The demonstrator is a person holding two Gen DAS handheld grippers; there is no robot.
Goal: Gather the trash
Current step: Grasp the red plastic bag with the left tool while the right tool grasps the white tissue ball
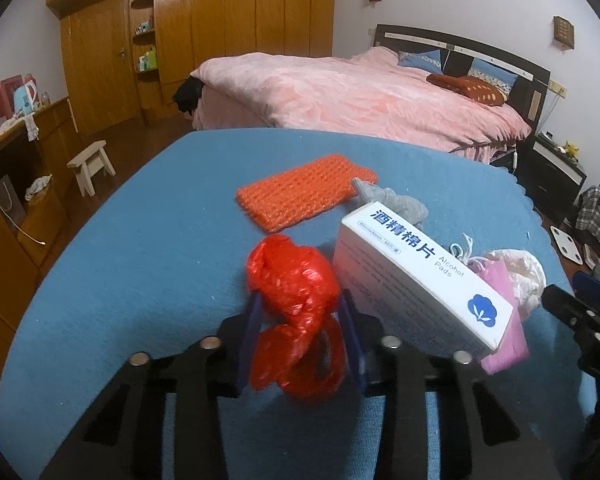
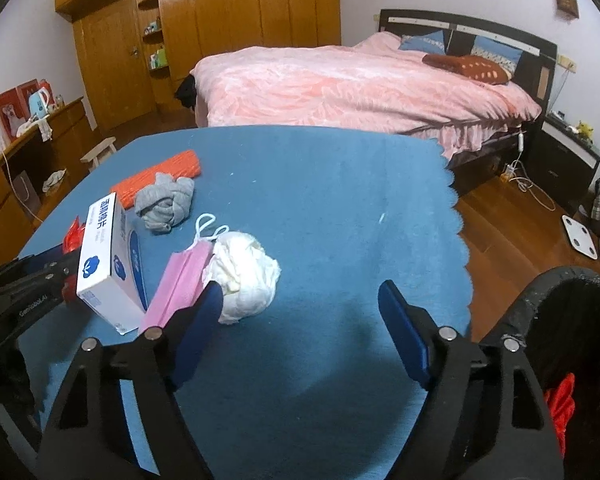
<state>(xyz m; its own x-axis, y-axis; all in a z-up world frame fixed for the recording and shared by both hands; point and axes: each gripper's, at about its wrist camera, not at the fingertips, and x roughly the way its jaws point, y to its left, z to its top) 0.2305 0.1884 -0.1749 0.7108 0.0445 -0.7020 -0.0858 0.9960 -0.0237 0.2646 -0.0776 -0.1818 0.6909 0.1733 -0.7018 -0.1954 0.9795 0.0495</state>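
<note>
Jaws of the left gripper (image 1: 300, 316) pinch the crumpled red bag (image 1: 296, 312); the right gripper (image 2: 300, 304) jaws stand spread, empty

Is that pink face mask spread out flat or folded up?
Folded: the pink mask lies doubled into a narrow strip beside the white box, its ear loops bunched at one end.

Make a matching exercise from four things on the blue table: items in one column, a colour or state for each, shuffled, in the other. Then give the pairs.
Things:
1. crumpled plastic bag
2. face mask
3. knitted cloth
4. alcohol pad box

Descriptions:
A. pink, loops white
B. white with blue lettering
C. red, between the left gripper's fingers
D. orange, lying flat

Pairs: 1-C, 2-A, 3-D, 4-B
</note>
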